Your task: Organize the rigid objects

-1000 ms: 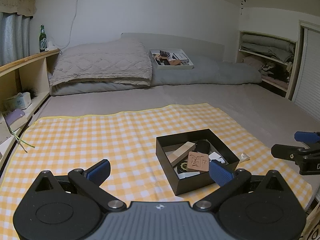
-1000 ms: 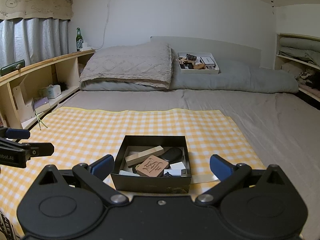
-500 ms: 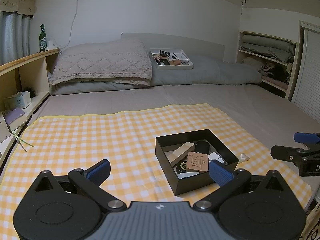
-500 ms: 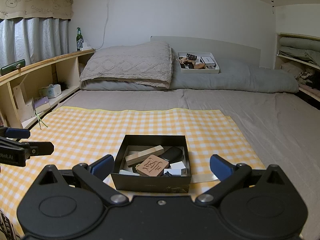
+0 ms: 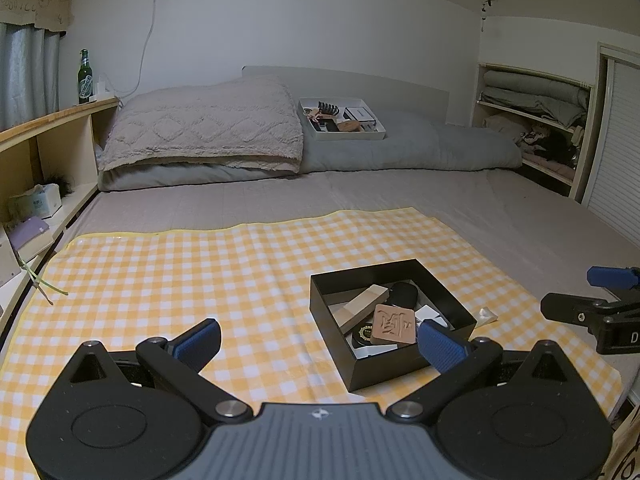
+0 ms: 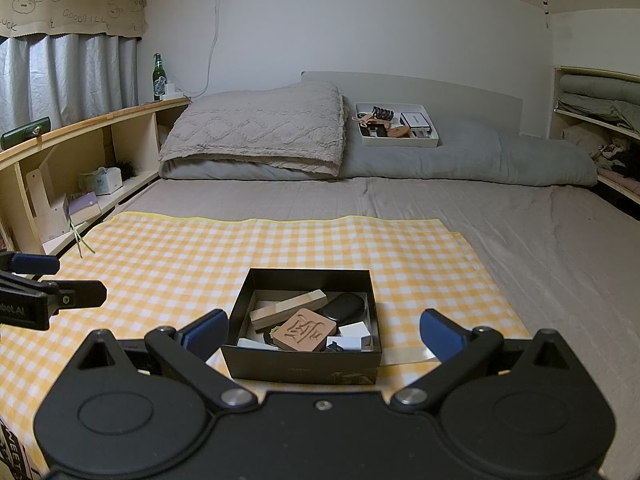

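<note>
Both my tongs stand spread and empty: left gripper over bare yellow check cloth, right gripper just near of the black box. Wood block, brown stamped tile and small pieces lie jumbled inside. Fits unpacking or finished gathering; I can't tell which.

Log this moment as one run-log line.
left gripper: open, empty | right gripper: open, empty | black box: on checked cloth, holds brown tile, wooden block
</note>
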A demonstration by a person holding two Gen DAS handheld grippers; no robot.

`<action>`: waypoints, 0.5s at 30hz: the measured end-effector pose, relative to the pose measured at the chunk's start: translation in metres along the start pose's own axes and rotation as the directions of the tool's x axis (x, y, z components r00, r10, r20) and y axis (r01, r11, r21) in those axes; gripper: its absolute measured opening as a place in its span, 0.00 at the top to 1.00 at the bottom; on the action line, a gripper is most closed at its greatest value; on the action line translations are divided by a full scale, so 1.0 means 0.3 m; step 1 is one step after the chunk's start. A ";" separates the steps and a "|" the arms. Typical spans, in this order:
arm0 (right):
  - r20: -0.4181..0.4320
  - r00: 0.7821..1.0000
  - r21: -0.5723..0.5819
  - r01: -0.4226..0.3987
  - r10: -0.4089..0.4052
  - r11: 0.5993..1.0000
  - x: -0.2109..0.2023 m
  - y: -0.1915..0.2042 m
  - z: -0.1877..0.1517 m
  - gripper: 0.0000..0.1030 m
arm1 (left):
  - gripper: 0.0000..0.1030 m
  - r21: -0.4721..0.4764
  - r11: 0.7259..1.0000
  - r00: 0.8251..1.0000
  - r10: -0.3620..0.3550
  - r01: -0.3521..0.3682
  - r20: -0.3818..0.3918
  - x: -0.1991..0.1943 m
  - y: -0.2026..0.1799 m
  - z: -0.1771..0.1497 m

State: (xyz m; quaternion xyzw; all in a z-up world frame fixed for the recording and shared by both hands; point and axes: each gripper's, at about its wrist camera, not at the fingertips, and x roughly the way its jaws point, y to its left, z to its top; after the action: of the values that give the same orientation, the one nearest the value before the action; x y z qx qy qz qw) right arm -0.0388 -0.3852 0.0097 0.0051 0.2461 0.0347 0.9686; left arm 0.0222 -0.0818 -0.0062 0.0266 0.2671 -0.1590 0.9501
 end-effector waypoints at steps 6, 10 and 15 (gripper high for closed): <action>0.000 1.000 -0.001 -0.001 0.001 1.000 0.000 0.001 0.001 0.00 | 0.00 0.001 1.000 1.000 0.001 -0.001 0.001 0.001 -0.003 0.000; 0.000 1.000 0.000 -0.001 0.001 1.000 -0.001 0.000 0.001 0.00 | 0.00 0.001 1.000 1.000 0.002 -0.002 0.002 0.001 -0.002 0.000; -0.001 1.000 -0.004 -0.001 0.001 1.000 -0.001 0.000 -0.003 0.00 | 0.00 0.002 1.000 1.000 0.000 0.000 0.002 0.001 -0.001 0.000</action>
State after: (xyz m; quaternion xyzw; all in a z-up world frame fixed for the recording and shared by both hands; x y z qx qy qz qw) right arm -0.0394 -0.3853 0.0092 0.0033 0.2463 0.0356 0.9685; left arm 0.0222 -0.0822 -0.0064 0.0276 0.2661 -0.1592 0.9503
